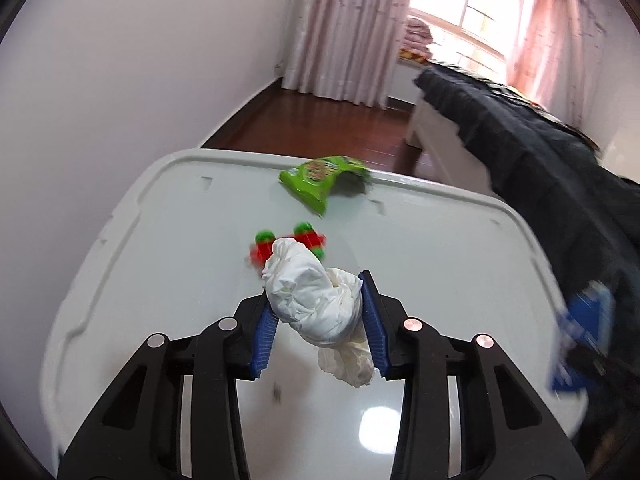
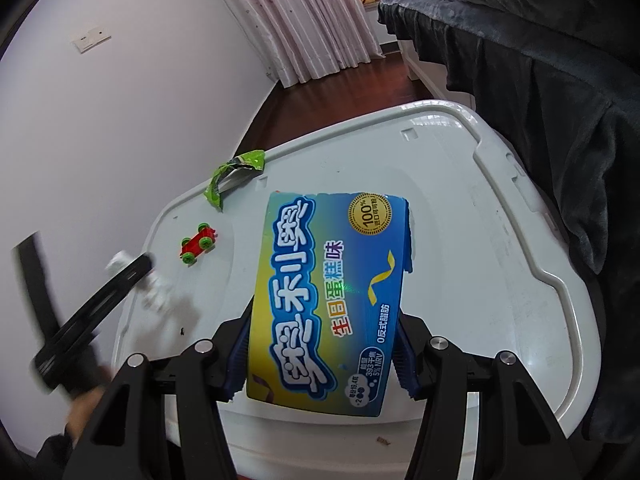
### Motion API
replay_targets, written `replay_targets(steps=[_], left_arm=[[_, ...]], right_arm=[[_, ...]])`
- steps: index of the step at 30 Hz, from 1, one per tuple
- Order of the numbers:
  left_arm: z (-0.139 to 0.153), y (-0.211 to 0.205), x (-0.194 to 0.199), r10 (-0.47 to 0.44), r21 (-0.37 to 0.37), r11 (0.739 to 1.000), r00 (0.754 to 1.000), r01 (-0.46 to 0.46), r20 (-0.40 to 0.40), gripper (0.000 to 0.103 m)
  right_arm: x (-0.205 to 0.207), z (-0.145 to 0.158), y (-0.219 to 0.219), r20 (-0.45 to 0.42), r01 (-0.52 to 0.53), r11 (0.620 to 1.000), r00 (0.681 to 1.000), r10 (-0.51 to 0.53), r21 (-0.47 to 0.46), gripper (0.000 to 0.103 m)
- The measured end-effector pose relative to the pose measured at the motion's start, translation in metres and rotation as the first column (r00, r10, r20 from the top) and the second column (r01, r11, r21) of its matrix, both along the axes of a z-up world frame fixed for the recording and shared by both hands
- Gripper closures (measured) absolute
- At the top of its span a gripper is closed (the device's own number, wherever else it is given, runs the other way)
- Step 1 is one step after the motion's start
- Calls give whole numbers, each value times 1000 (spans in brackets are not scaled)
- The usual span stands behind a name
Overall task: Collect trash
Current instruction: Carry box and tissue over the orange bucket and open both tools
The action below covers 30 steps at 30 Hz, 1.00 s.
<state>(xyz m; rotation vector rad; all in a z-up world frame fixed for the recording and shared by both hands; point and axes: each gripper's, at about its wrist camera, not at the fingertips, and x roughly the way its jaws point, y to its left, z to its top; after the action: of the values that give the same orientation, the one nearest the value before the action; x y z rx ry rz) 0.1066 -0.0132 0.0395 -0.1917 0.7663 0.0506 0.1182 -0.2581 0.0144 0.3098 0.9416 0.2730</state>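
My left gripper is shut on a crumpled white tissue, held above the white plastic lid; a loose end hangs below the blue pads. Just beyond the tissue a red toy car with green wheels lies on the lid. A torn green snack wrapper lies at the lid's far edge. My right gripper is shut on a flattened blue and yellow snack box, tilted up over the lid. The right wrist view shows the left gripper blurred at the left with the tissue.
A bed draped with a dark blanket stands close along the right side of the lid. A white wall runs along the left. Dark wooden floor and pink curtains lie beyond. A small dark crumb sits on the lid.
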Motion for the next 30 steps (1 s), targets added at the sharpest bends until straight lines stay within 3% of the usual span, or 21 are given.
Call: replay_targets(steps=[7, 11, 15, 18, 22, 26, 30], left_arm=[[16, -14, -95, -110, 38, 993, 987, 115, -113, 65], [2, -16, -141, -138, -8, 990, 972, 139, -190, 65], [-25, -23, -169, -144, -8, 989, 955, 147, -260, 65], [-50, -25, -178, -148, -31, 989, 937, 146, -315, 65], [-64, -26, -181, -161, -45, 987, 922, 155, -352, 65], [-73, -31, -176, -177, -45, 984, 907, 173, -381, 65], [-84, -29, -174, -174, -50, 984, 894, 169, -412, 65]], right_arm=[[-50, 13, 23, -20, -85, 996, 996, 86, 26, 46], [-101, 23, 46, -28, -166, 986, 986, 165, -5, 46], [-147, 23, 59, -28, -198, 977, 980, 197, -81, 46], [-173, 12, 63, -50, -193, 972, 981, 188, -137, 46], [-194, -23, 61, -151, -192, 974, 973, 173, -117, 46], [-198, -60, 69, -267, -213, 971, 947, 179, -107, 46], [-193, -70, 74, -304, -237, 965, 933, 194, -112, 46]])
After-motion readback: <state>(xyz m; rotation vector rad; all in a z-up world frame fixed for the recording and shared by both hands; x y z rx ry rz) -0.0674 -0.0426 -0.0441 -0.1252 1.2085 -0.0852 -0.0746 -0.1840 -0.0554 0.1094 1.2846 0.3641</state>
